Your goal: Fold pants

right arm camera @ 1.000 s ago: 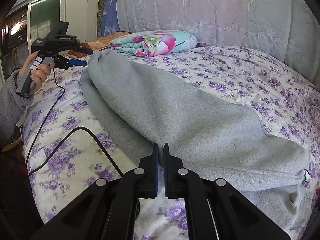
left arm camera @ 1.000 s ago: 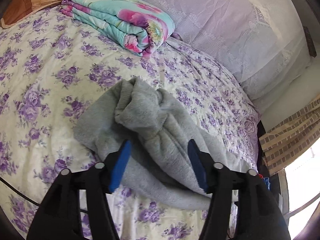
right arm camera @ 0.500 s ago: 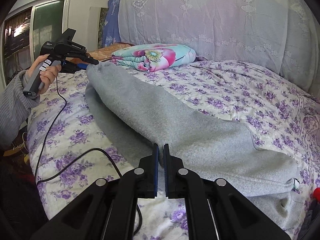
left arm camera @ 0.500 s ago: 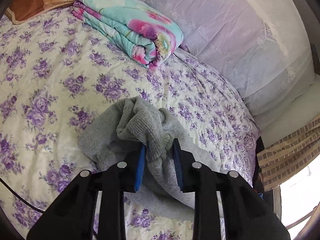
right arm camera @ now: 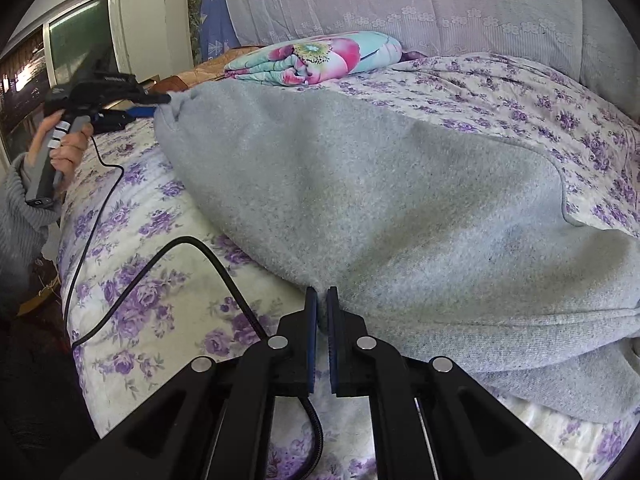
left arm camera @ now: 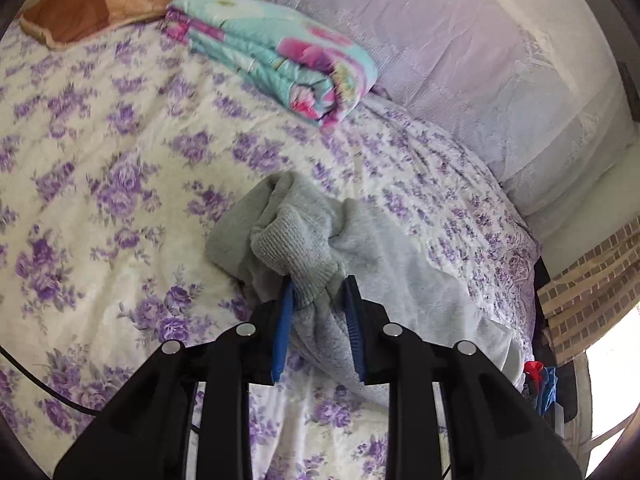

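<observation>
We log the grey pants (right arm camera: 392, 208) lying along the floral bedspread (left arm camera: 100, 184), one end bunched at centre of the left wrist view, the rest spread wide across the right wrist view. The fabric looks like thick fleece with ribbed knit cuffs: we judge it soft, limp and fairly light, sagging wherever it is unsupported, with enough nap to resist slipping between pads. The left gripper (left arm camera: 318, 300) has its jaws clamped on the ribbed cuff (left arm camera: 296, 248), cloth bulging between the blue pads. The right gripper (right arm camera: 322, 306) has its jaws pressed together on the near edge of the pants at 6 o'clock; only a thin pinch of cloth shows there. We judge cuffs, hems and waistband the best holds. At 12 o'clock lies a folded floral quilt (left arm camera: 280, 52), a brown pillow (left arm camera: 100, 8) at 11 o'clock.
</observation>
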